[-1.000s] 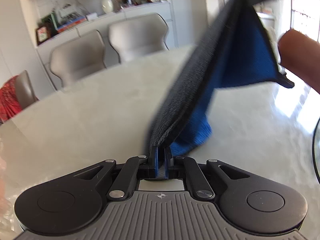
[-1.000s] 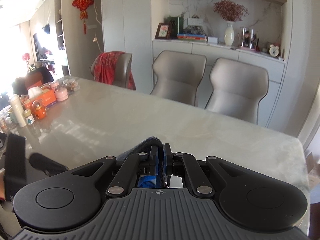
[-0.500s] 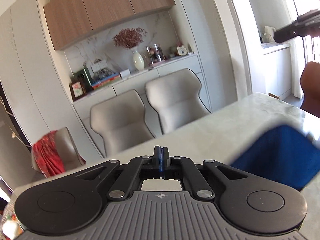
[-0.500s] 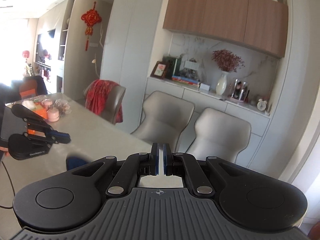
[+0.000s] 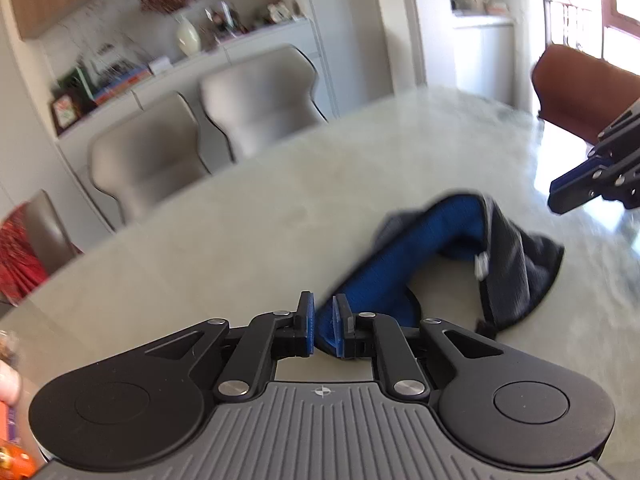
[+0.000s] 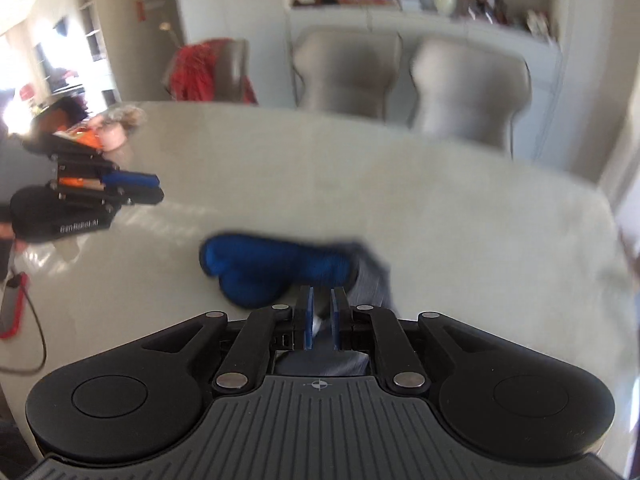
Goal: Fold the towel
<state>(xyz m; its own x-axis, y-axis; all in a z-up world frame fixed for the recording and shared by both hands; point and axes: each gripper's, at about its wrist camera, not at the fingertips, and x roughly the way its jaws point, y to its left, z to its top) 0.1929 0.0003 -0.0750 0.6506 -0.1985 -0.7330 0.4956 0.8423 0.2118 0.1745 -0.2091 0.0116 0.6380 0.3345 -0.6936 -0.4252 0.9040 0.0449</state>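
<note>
While towel lies crumpled | both grippers spread | white tag: left view only

pale table, two grey chairs, vase

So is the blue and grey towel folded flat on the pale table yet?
No. The blue and grey towel lies crumpled on the pale table, arched up with a gap beneath; both views show it bunched.
</note>
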